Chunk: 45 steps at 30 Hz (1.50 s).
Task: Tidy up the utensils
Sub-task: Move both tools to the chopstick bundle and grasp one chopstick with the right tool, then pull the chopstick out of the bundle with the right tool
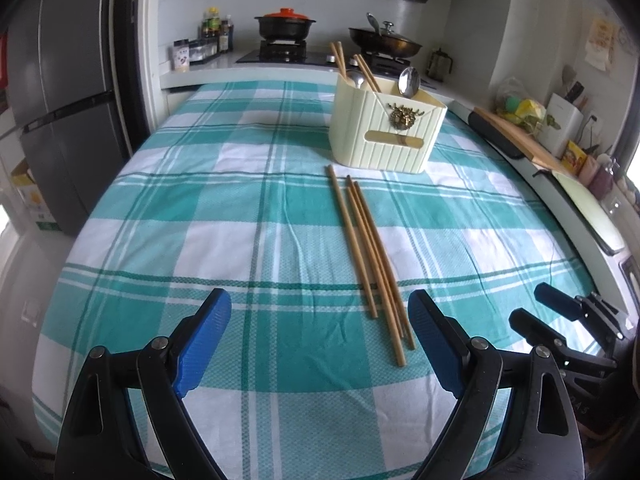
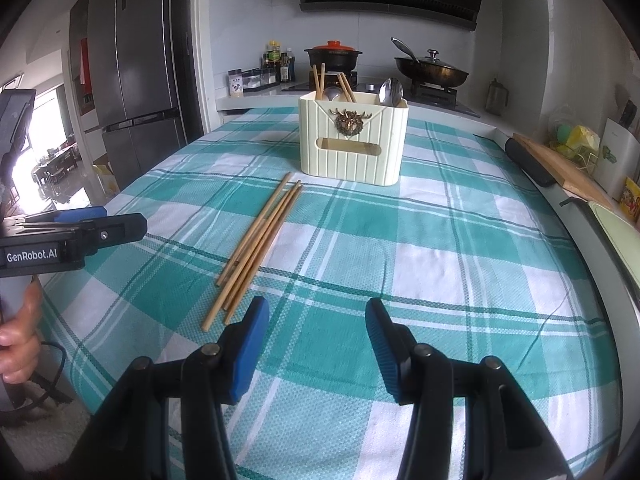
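Teal-checked worktop (image 1: 200,220) carries loose chopsticks (image 1: 370,256) lying lengthwise, far tips pointing toward the cream utensil holder (image 1: 386,128) just beyond. Left tongs (image 1: 320,344) and right tongs (image 2: 318,344) gape wide, empty.

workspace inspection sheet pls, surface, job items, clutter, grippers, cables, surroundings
surface: table under a teal and white plaid cloth, a few creases.
job's things: loose wooden chopsticks lie bundled on the cloth in front of the cream utensil holder; the holder stands upright and already has chopsticks and spoons in it.
clutter: nothing seen on the cloth besides these.
grippers: left gripper open, empty, just short of the chopsticks' near ends; right gripper open, empty, to their right.
cables: a dark cable hangs under the hand at the left gripper.
surroundings: fridge, stove with lidded pot and pan, cutting board.
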Each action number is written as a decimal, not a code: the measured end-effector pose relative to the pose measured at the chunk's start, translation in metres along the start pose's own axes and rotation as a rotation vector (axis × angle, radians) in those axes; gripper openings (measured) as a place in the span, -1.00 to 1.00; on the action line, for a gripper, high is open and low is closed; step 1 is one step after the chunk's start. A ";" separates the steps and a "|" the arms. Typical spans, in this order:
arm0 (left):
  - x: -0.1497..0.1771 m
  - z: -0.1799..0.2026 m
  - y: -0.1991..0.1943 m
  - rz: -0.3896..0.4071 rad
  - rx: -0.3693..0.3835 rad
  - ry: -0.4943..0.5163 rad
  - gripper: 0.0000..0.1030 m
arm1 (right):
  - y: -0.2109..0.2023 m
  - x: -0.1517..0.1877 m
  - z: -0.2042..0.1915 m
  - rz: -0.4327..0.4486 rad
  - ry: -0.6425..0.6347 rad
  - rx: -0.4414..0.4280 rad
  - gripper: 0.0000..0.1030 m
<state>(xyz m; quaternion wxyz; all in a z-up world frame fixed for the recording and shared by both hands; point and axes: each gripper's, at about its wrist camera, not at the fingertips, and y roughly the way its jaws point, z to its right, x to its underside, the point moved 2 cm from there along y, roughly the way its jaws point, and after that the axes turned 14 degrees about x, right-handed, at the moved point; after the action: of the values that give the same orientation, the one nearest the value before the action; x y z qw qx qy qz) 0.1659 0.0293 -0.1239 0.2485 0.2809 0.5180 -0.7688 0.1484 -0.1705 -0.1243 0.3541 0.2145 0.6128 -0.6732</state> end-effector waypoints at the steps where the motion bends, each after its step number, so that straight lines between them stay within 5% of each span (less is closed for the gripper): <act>1: 0.000 -0.002 0.000 0.000 -0.003 -0.002 0.77 | 0.001 0.000 -0.001 -0.003 -0.002 -0.001 -0.01; 15: 0.003 -0.040 -0.006 0.012 -0.057 -0.106 0.80 | 0.041 -0.015 0.015 -0.104 0.053 -0.008 0.00; 20: 0.008 -0.053 -0.007 0.004 -0.069 -0.144 0.80 | 0.078 -0.033 0.000 -0.204 0.084 -0.124 -0.02; 23: 0.009 -0.055 -0.011 0.013 -0.074 -0.146 0.80 | 0.103 -0.044 -0.019 -0.249 0.059 -0.146 -0.45; 28: 0.011 -0.057 -0.016 0.023 -0.090 -0.136 0.80 | 0.127 -0.060 -0.057 -0.296 0.012 -0.214 -0.72; 38: 0.014 -0.055 0.000 -0.012 -0.084 -0.122 0.80 | 0.153 -0.068 -0.077 -0.348 -0.052 -0.122 -0.82; 45: -0.009 -0.039 0.045 -0.092 -0.038 -0.025 0.80 | 0.145 -0.064 -0.067 -0.288 -0.098 -0.009 -0.90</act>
<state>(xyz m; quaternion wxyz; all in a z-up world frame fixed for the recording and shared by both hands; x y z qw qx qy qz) 0.2097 0.0518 -0.1593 0.2247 0.2422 0.5417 -0.7729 0.2881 -0.0908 -0.1866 0.2842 0.0896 0.6221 -0.7241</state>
